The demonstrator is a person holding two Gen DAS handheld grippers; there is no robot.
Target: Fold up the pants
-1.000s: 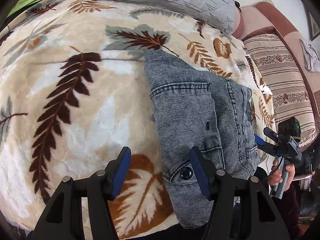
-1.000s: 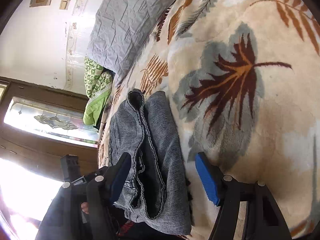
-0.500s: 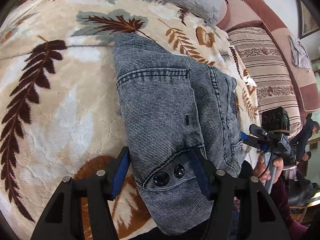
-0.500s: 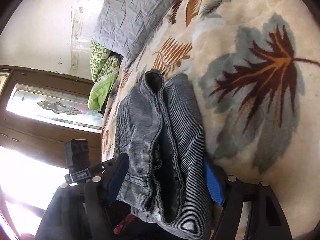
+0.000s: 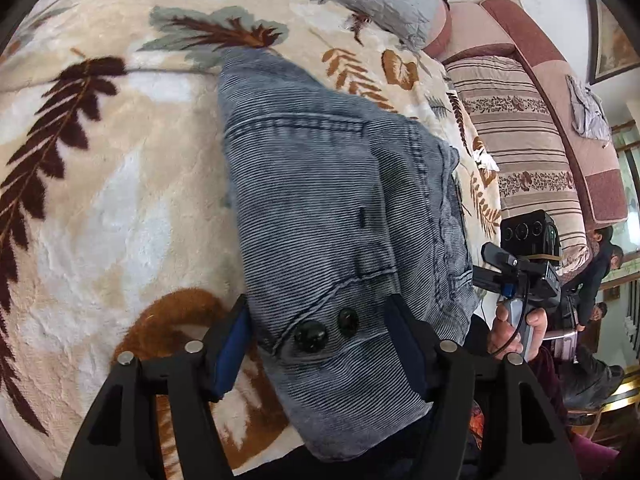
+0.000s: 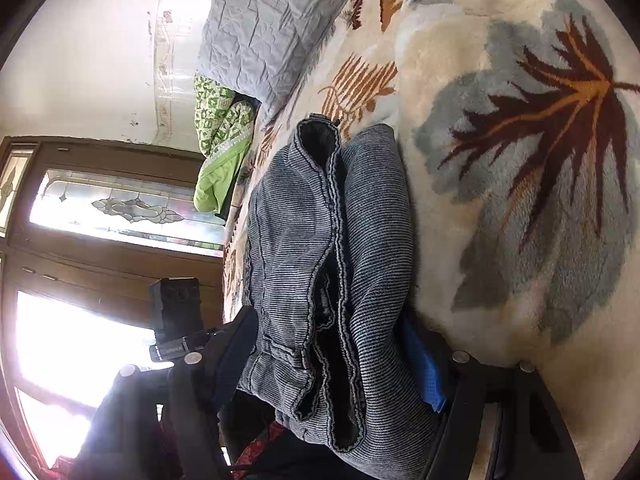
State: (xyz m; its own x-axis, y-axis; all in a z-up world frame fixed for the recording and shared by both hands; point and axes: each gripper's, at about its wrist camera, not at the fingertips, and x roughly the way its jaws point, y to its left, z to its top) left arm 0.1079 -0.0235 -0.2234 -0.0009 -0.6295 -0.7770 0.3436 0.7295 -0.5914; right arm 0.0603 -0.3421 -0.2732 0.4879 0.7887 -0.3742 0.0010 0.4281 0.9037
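Pants (image 5: 328,216): lying folded into a thick grey-blue bundle on the blanket (image 5: 100,200), the near end hanging over the blanket's edge toward the cameras.
Waistband end: sitting between the fingers of the left gripper (image 5: 320,344), two dark buttons (image 5: 324,330) facing up just ahead of the pads.
Left gripper: jaws opening, straddling the waistband; blue left pad (image 5: 234,346) lying close along the denim edge, right pad (image 5: 404,344) against the far side; no pressing visible.
Right gripper (image 6: 328,364): straddling the stacked side edges of the same bundle, seen in the right wrist view; the blue pad (image 6: 426,376) tucked under the bundle's right side, the other finger dark against the left side; gripping or merely touching, cannot tell.
Bundle from the right: layered hems and seams (image 6: 332,240) running away toward the grey quilt (image 6: 272,28).
Blanket: cream with brown and grey leaf prints, carrying the whole bundle.
Other hand's tool: right gripper also showing in the left wrist view (image 5: 516,268), held in a hand (image 5: 516,328) just beside the bundle.
Writing: none legible anywhere; small label on the left device (image 6: 172,348) too blurred to read.
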